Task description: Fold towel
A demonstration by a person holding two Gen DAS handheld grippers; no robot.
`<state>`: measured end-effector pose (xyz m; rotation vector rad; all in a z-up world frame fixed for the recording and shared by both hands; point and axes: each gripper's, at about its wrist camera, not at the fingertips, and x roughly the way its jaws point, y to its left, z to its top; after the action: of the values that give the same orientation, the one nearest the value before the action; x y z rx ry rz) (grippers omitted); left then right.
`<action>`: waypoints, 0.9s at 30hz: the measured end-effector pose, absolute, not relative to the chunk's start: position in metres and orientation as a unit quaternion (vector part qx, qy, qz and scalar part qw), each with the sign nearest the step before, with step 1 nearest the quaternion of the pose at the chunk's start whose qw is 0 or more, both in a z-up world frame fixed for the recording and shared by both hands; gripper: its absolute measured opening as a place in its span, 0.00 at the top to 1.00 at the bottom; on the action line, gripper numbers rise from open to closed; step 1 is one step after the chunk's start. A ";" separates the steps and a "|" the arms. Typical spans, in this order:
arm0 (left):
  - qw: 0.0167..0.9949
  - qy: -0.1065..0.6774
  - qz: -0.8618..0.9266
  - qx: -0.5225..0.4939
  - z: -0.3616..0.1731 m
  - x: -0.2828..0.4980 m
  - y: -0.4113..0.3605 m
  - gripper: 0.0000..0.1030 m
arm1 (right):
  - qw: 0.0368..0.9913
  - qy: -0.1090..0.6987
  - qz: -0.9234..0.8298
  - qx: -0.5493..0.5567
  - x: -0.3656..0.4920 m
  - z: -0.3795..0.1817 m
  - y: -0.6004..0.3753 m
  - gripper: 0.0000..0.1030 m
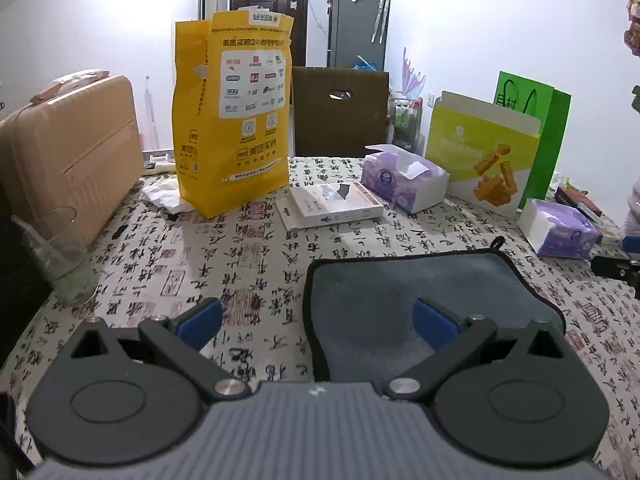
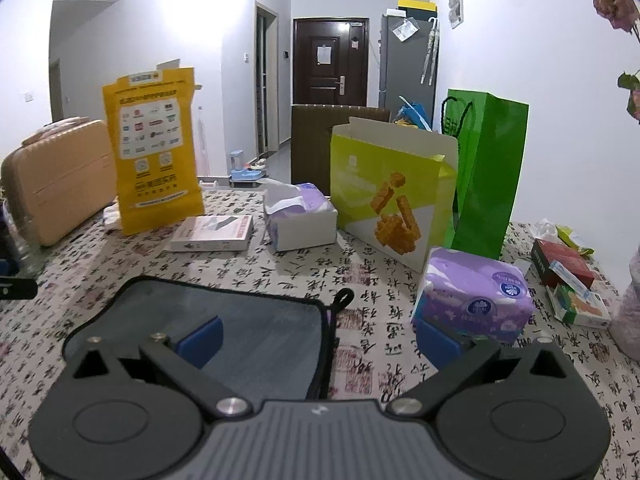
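Note:
A grey towel (image 1: 420,284) with black trim lies folded flat on the calligraphy-print tablecloth (image 1: 224,252). It also shows in the right wrist view (image 2: 256,320), with a small hanging loop at its far right corner. My left gripper (image 1: 318,320) is open and empty above the towel's left edge, its right finger over the cloth. My right gripper (image 2: 318,340) is open and empty above the towel's right edge, its left finger over the cloth. Part of the right gripper shows at the right edge of the left wrist view (image 1: 618,264).
A yellow paper bag (image 1: 232,120), a flat white box (image 1: 332,206), an open tissue box (image 1: 404,178), a purple tissue pack (image 2: 476,296), a yellow-green carton (image 2: 392,192) and a green bag (image 2: 488,172) stand behind the towel. A tan suitcase (image 1: 68,156) and a glass (image 1: 60,256) are at the left.

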<state>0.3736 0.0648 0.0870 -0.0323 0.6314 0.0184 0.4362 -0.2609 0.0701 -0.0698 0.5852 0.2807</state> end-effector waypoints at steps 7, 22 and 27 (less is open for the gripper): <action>0.954 0.301 0.002 -0.011 0.094 0.346 0.056 0.00 | 0.949 0.280 0.138 -0.034 0.408 0.078 -0.265 0.00; 0.960 0.279 0.003 -0.002 0.106 0.289 0.046 0.00 | 0.953 0.263 0.147 -0.032 0.356 0.090 -0.268 0.00; 0.963 0.268 0.005 0.006 0.107 0.270 0.042 0.00 | 0.954 0.255 0.156 -0.029 0.339 0.091 -0.268 0.00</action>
<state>0.2695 0.0418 0.1074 0.0114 0.5421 0.0092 0.3388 -0.2677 0.0915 -0.0590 0.5182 0.3170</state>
